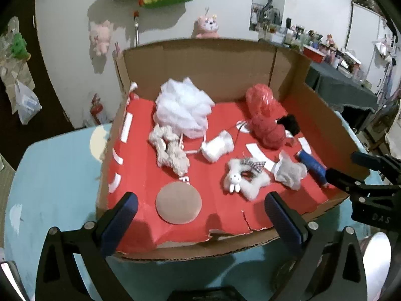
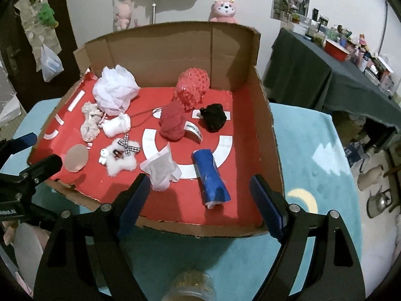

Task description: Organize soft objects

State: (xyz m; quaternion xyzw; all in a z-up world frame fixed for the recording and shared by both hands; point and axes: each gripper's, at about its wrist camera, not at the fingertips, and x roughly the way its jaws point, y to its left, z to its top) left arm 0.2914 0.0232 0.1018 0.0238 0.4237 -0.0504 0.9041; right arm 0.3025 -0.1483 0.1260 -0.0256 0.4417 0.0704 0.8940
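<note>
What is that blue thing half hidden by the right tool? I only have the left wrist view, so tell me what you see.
Observer: It is a blue roll. It lies whole in the cardboard box, with its white end toward the right tool.
Operator: Report that tool's fingers.
Observer: They are open and the pads touch nothing. The roll shows in the gap between them.
Operator: Sort out the red blur at the back.
Observer: That is two things: a spiky red ball behind and a dark red cloth lump in front of it.
</note>
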